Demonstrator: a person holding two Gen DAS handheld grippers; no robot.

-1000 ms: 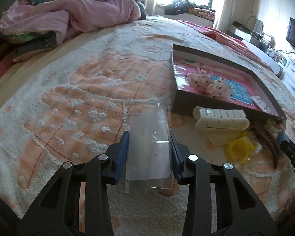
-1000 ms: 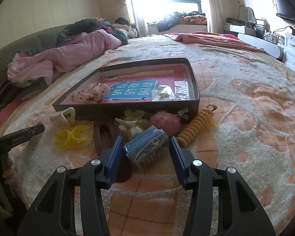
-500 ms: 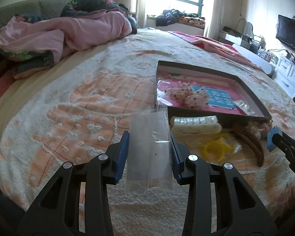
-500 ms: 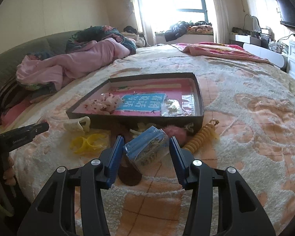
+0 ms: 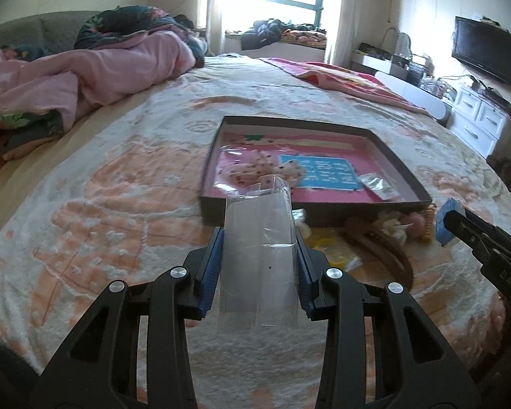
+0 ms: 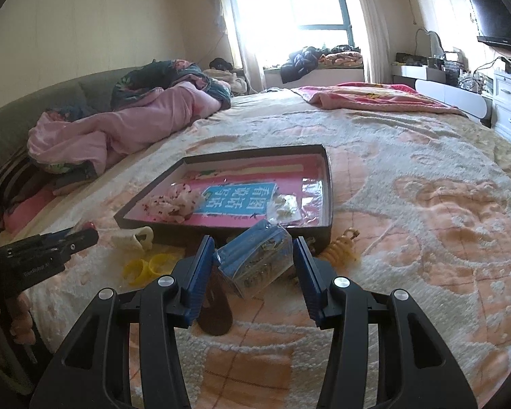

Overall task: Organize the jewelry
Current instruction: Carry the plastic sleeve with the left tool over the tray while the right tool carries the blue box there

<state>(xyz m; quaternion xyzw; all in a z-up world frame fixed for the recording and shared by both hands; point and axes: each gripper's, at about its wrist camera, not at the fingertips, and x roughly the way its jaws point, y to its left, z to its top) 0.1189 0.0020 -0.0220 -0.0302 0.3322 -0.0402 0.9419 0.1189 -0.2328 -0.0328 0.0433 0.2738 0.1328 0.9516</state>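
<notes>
Pinching an empty clear bag (image 5: 259,269) by its side edges, the left gripper (image 5: 259,266) grasps something flimsy and slippery. Right gripper (image 6: 253,266) clenches a crinkly blue packet (image 6: 255,262) mid-body; squeeze gently.

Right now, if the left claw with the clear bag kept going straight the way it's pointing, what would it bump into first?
Probably the near wall of the dark tray, just past the clear bag the left claw holds; depth is hard to judge.
</notes>
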